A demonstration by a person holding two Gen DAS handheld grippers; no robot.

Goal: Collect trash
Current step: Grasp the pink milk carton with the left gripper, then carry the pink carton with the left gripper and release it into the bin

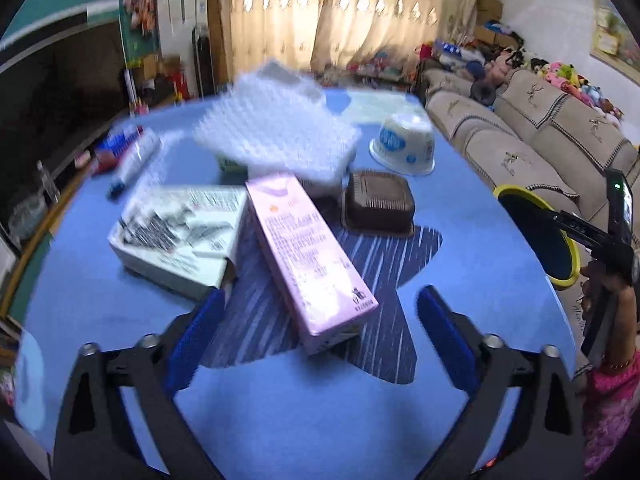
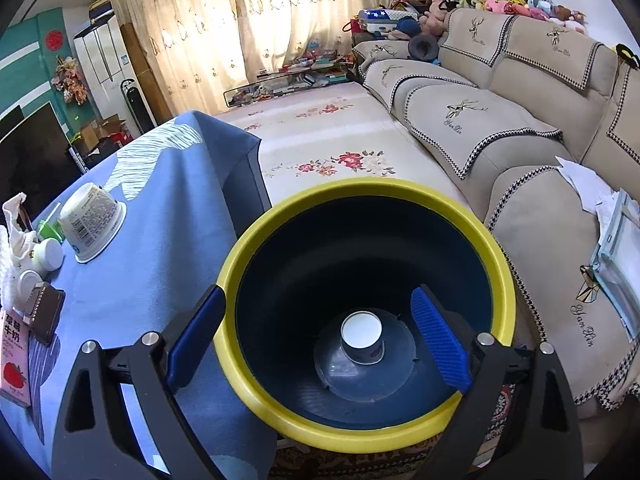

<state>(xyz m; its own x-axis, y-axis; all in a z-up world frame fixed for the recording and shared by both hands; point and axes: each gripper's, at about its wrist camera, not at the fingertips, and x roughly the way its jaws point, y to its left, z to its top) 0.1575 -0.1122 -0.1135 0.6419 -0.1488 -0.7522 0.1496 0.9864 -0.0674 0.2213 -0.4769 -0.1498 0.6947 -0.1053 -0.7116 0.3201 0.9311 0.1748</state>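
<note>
Left claw: wide, nothing held, hovering over the desk with the near end of the pink milk carton lying between its blue fingers, not touching either as far as I can tell. Right claw: wide too, empty, parked above the mouth of the yellow-rimmed bin, which stands on the floor just off the desk edge. Bin contents: one white paper cup upright at the bottom, nothing else visible. Step in hand, my read: early collection, left side lining up on the carton as next piece of trash. Next move calls for centring on the carton's short width, closing, lifting, then carrying it right to the bin; carton is long, so a grip near one end may let it swing. Outward from the carton: open white cardboard box just beside it on the left, brown plastic tray upside down on the right, bubble wrap sheet behind and blurred, upturned white bowl-shaped tub farther back, a blurred tube back left. All of that is still on the desk. Sofa runs behind the bin.
</note>
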